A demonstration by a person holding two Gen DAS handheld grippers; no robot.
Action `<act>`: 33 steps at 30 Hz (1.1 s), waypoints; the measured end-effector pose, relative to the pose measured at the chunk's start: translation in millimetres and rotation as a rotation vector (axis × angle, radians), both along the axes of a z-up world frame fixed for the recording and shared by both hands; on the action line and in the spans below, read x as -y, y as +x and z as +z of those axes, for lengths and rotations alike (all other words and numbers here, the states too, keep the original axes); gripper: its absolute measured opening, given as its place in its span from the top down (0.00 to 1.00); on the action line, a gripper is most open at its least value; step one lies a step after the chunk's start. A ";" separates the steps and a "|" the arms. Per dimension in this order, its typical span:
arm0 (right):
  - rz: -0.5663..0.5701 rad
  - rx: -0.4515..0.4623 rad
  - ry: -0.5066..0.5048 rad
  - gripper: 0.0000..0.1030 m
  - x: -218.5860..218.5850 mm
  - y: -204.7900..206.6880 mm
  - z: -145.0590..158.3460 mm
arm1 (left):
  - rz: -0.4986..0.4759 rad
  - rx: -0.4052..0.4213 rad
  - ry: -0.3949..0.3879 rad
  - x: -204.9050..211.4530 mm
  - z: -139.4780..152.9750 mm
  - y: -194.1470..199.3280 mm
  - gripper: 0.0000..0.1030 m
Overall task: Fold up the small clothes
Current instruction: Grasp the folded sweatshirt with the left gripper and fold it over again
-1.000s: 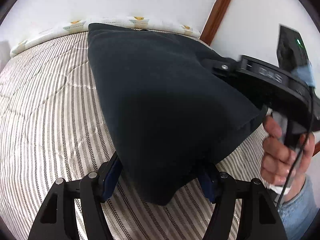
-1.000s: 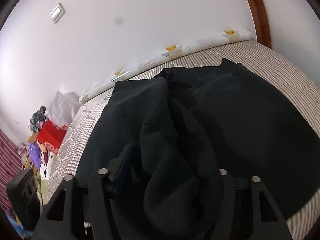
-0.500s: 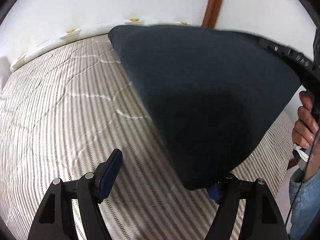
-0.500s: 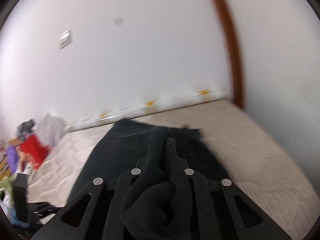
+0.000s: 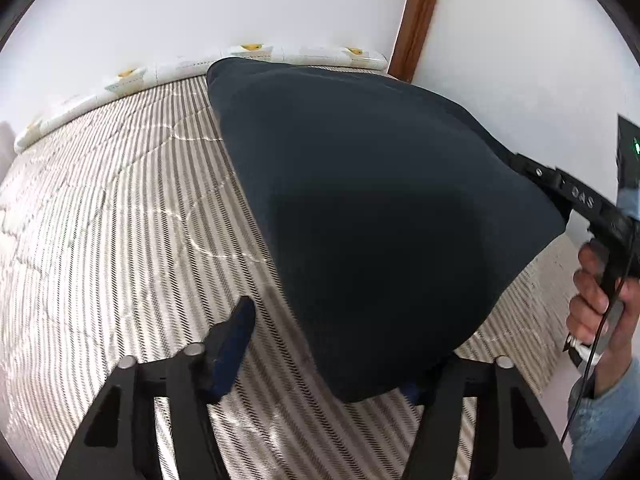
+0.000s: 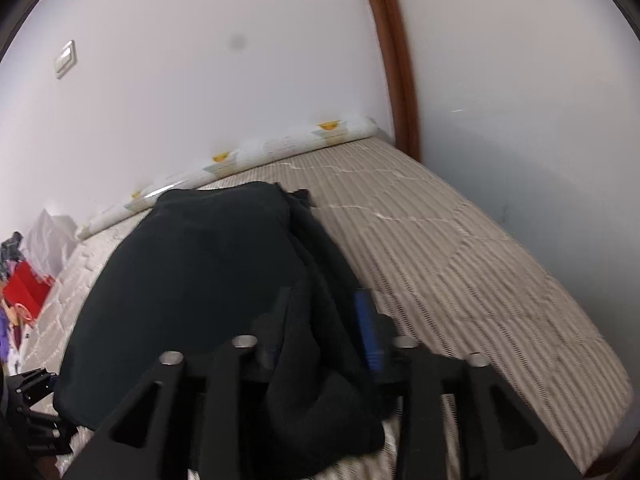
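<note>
Dark garment (image 6: 208, 280) bunched between right gripper (image 6: 320, 320) fingers (image 6: 368, 328), striped mattress (image 6: 460, 264).

Home bedroom. A striped quilted mattress (image 5: 120, 220) sits in a corner against white walls (image 6: 200, 80), with a wooden door frame (image 6: 396, 60), a light switch (image 6: 65, 58) and clutter (image 6: 24, 284) beside it.

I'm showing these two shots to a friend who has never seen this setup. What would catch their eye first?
First, the dark garment, a big navy-black mass spread over the striped mattress and filling the middle of both views. Next, the black gripper fingers with blue pads jutting up from the bottom edge, the cloth bunched between the right gripper. Last, the bright clutter of red and purple things beyond the mattress, far left in the right wrist view.
</note>
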State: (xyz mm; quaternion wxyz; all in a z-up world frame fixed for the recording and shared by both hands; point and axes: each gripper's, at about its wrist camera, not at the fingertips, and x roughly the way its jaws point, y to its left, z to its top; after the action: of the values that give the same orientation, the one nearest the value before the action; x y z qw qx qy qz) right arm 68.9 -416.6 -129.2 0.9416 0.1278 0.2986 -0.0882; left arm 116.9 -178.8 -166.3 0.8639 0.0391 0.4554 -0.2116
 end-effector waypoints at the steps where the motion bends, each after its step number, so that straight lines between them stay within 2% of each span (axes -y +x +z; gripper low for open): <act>1: -0.017 -0.001 -0.009 0.52 2.3 -5.0 0.6 | -0.004 -0.004 -0.009 2.6 0.2 -0.6 0.55; 2: -0.039 -0.012 -0.013 0.45 5.4 -8.0 -1.2 | -0.009 -0.007 -0.014 3.8 0.5 -0.8 0.61; 5: -0.034 -0.071 0.011 0.46 7.7 -1.1 -12.6 | -0.003 0.003 -0.010 -5.8 -0.7 -2.1 0.69; 7: -0.016 -0.066 0.028 0.64 5.6 2.6 -15.9 | 0.002 0.007 -0.018 -8.6 -0.4 -1.3 0.75; 8: 0.012 -0.062 0.049 0.81 3.5 5.1 -15.9 | 0.006 0.013 -0.017 -8.8 -0.5 -0.8 0.78; 9: 0.022 -0.066 0.055 0.83 1.3 6.9 -15.2 | 0.008 0.017 -0.018 -12.6 0.4 -2.6 0.79; 13: 0.026 -0.056 0.005 0.85 -16.8 12.7 -7.7 | 0.033 0.012 -0.051 -28.7 3.5 -5.6 0.82; 19: 0.064 -0.047 0.061 0.86 -37.9 21.9 -6.0 | 0.084 0.017 -0.068 -62.5 4.4 4.7 0.83; 23: 0.118 -0.050 0.074 0.86 -66.8 33.2 -2.1 | 0.137 0.020 -0.069 -94.1 7.8 3.1 0.84; 29: 0.206 -0.057 0.075 0.86 -119.8 55.0 1.3 | 0.217 0.012 -0.070 -145.3 7.3 -2.5 0.84; 33: 0.248 -0.062 0.048 0.86 -140.7 57.2 3.0 | 0.226 -0.005 -0.085 -161.8 4.8 -5.2 0.84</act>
State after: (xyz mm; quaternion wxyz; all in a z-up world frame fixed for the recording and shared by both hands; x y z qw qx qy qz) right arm 126.1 -275.9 -126.3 0.9322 0.1097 0.3433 0.0321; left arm 111.7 -16.9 -161.6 0.8820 -0.0498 0.4496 -0.1323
